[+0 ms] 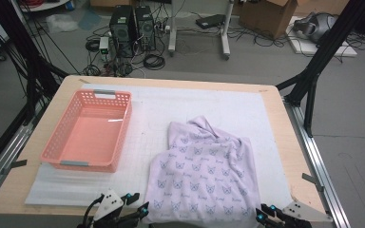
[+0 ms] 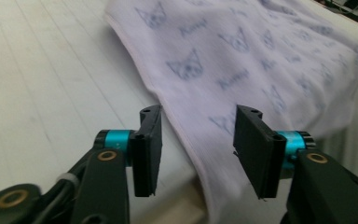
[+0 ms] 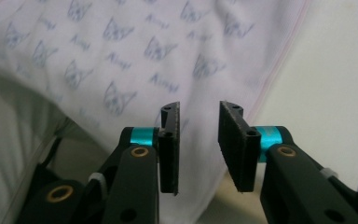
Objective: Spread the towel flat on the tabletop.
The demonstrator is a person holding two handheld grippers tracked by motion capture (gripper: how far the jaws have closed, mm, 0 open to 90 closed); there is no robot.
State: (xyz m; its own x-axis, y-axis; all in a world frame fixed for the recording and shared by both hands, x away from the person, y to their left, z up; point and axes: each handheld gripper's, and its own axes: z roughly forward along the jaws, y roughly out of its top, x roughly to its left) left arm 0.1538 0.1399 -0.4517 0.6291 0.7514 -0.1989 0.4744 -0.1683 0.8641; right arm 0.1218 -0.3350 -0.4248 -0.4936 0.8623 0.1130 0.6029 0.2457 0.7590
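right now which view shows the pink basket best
The high view: the pink basket sits whole on the white mat, left of the printed cloth. Both gripper views look at that cloth between open jaws, so they add nothing on the basket.

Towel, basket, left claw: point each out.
towel (image 1: 204, 175), high view, middle of the printed cloth.
basket (image 1: 123, 124), high view, its right side wall.
left claw (image 2: 198, 149), left gripper view, gap midway between its fingertips, over the towel's edge.
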